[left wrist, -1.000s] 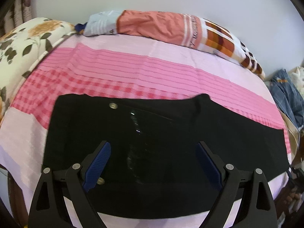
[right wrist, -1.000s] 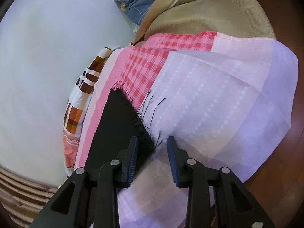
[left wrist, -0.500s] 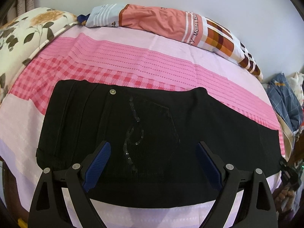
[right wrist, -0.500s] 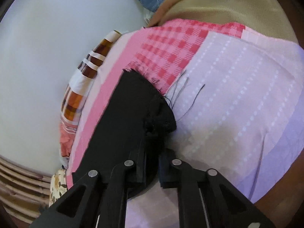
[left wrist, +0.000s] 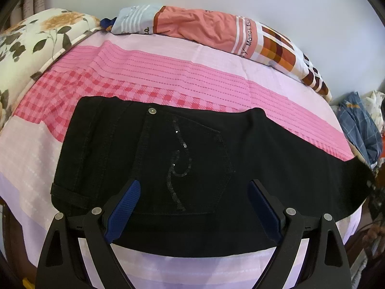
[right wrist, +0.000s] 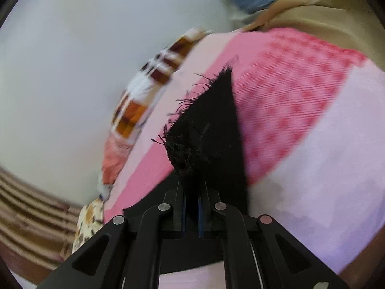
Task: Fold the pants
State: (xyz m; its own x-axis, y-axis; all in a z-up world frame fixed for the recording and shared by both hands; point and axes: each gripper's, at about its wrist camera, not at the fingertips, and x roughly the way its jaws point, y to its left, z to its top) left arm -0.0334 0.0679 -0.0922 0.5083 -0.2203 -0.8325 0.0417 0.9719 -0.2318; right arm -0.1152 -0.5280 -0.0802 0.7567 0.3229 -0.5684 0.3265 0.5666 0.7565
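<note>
Fingers (left wrist: 125, 207) of the left gripper (left wrist: 193, 207) stand spread wide above the seat of the black pants (left wrist: 192, 149), which lie flat across the pink-striped bed (left wrist: 168, 72), waistband toward 9 o'clock and leg toward 3 o'clock. The right gripper (right wrist: 191, 207) has its fingers pressed together on the frayed hem (right wrist: 187, 151), lifted off the sheet. A patterned pillow (left wrist: 216, 29) lies at 12 o'clock.
</note>
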